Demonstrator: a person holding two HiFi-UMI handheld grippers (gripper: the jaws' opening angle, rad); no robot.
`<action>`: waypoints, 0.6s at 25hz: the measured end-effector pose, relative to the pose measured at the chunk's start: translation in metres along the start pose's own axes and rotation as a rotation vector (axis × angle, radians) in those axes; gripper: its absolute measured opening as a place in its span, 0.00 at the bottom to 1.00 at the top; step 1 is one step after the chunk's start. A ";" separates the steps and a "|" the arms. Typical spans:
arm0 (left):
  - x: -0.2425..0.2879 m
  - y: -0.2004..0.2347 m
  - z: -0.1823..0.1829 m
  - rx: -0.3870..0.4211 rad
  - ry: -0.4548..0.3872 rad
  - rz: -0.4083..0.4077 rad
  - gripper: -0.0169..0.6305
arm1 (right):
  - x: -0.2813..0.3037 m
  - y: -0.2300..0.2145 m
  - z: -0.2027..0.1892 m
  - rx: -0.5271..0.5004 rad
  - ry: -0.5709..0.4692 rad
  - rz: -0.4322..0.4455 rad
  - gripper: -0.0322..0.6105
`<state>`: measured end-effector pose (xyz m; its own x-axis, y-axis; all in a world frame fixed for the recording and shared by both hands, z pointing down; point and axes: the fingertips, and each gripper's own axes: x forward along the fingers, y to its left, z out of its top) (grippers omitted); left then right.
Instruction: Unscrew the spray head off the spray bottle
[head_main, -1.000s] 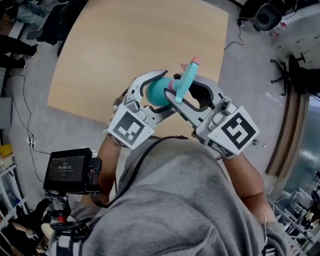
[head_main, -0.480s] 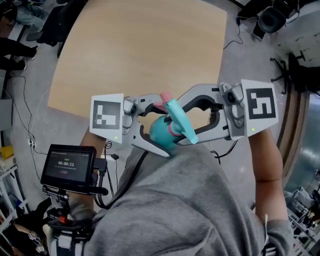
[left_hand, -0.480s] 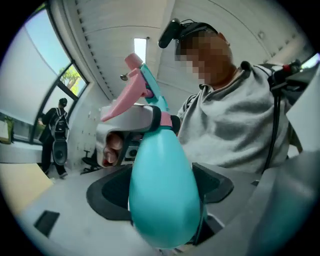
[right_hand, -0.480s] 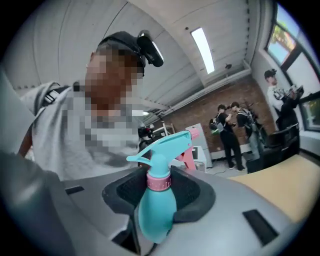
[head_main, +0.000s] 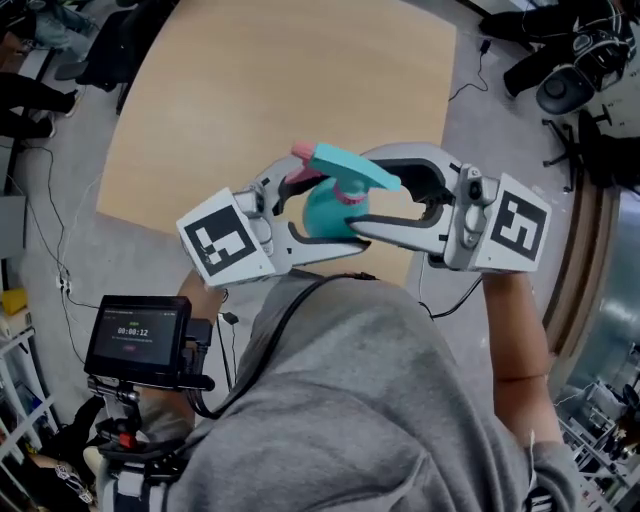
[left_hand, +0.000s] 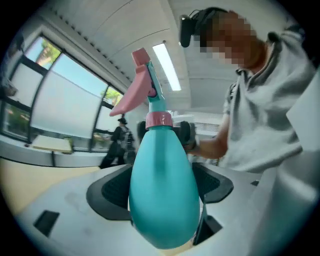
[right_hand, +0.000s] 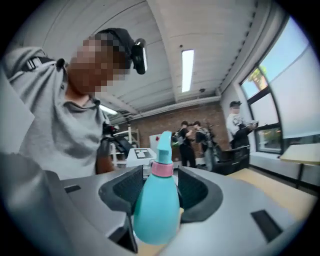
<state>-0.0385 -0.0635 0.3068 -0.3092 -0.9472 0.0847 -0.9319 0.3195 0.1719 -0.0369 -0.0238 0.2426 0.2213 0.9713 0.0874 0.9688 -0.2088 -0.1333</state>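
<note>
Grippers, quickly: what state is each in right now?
Left gripper: closed on the spray bottle.
Right gripper: open; jaws have just been opening, bottle between them.

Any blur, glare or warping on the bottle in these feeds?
Head view: sharp, evenly lit, spray bottle clear. Left gripper view: fisheye bulges the bottle; bright windows and ceiling lamp behind spray head. Right gripper view: curved edges, bottle slightly soft.

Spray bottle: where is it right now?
Head view, centre: the spray bottle is clamped in the left hand-held gripper, seen against the wooden table's near edge; the right hand-held gripper, jaws just opened, flanks its neck.
</note>
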 end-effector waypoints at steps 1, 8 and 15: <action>-0.002 0.019 -0.001 0.005 0.019 0.134 0.60 | -0.004 -0.014 0.002 0.023 -0.039 -0.119 0.36; 0.002 0.065 -0.018 0.158 0.144 0.572 0.60 | -0.005 -0.051 -0.024 0.105 -0.032 -0.566 0.36; 0.024 0.038 -0.020 0.151 0.085 0.383 0.60 | 0.004 -0.042 -0.017 0.058 -0.005 -0.538 0.27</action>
<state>-0.0778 -0.0733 0.3352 -0.6281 -0.7530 0.1963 -0.7717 0.6351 -0.0332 -0.0748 -0.0135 0.2649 -0.3051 0.9398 0.1537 0.9374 0.3248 -0.1256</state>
